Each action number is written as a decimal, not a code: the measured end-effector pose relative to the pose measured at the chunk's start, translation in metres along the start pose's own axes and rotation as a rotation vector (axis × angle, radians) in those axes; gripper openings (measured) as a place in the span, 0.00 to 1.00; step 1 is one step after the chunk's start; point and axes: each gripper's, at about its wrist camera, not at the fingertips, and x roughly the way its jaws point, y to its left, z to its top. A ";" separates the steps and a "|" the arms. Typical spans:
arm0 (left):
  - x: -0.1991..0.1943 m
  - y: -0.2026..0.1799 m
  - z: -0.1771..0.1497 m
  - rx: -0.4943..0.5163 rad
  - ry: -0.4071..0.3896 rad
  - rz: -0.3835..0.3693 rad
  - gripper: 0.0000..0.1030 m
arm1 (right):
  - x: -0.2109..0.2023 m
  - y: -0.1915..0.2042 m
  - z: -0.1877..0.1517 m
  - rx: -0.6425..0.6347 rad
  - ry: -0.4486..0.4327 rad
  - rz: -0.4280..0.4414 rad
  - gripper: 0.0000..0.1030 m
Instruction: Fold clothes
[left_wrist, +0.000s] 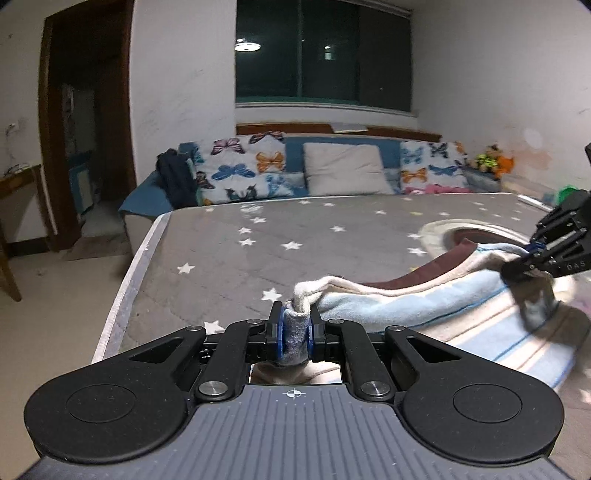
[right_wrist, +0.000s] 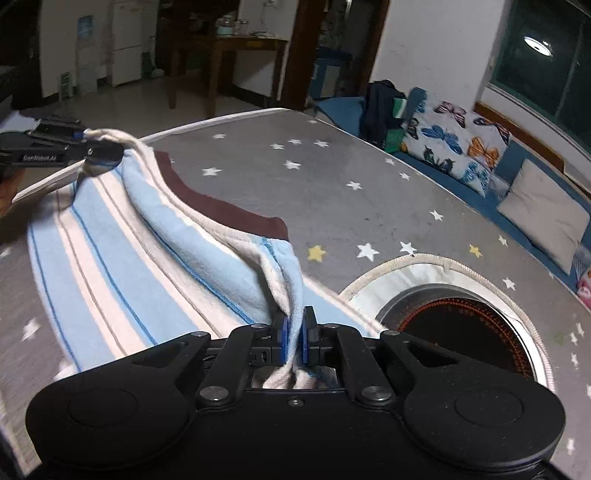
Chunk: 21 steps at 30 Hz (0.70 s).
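Note:
A light blue and cream striped garment (left_wrist: 424, 306) (right_wrist: 122, 258) with a dark brown band lies on a grey star-patterned table cover (left_wrist: 258, 251) (right_wrist: 332, 177). My left gripper (left_wrist: 294, 325) is shut on a bunched cream corner of the garment. The right gripper (right_wrist: 294, 332) is shut on another pinched edge of the same garment. Its top edge hangs stretched between the two grippers, and the rest trails on the cover. Each gripper appears in the other's view: the right gripper (left_wrist: 535, 258) at the right edge, the left gripper (right_wrist: 85, 142) at the upper left.
A round black hotplate (right_wrist: 461, 328) sits in a cream-rimmed opening of the cover, close to the right gripper. Behind the table stands a blue sofa (left_wrist: 295, 173) with butterfly cushions (left_wrist: 240, 170) and a dark bag (left_wrist: 175, 177). A wooden table (right_wrist: 243, 55) and a doorway (left_wrist: 85, 122) lie beyond.

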 end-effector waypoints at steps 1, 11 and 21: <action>0.002 0.000 0.000 -0.003 0.003 0.001 0.11 | 0.005 -0.002 0.000 0.010 0.003 -0.002 0.07; 0.017 0.016 -0.004 -0.054 0.043 0.030 0.38 | 0.010 -0.018 -0.006 0.056 0.036 -0.031 0.34; -0.014 -0.005 -0.002 0.006 -0.004 0.023 0.47 | 0.018 -0.017 0.018 0.103 -0.015 0.051 0.37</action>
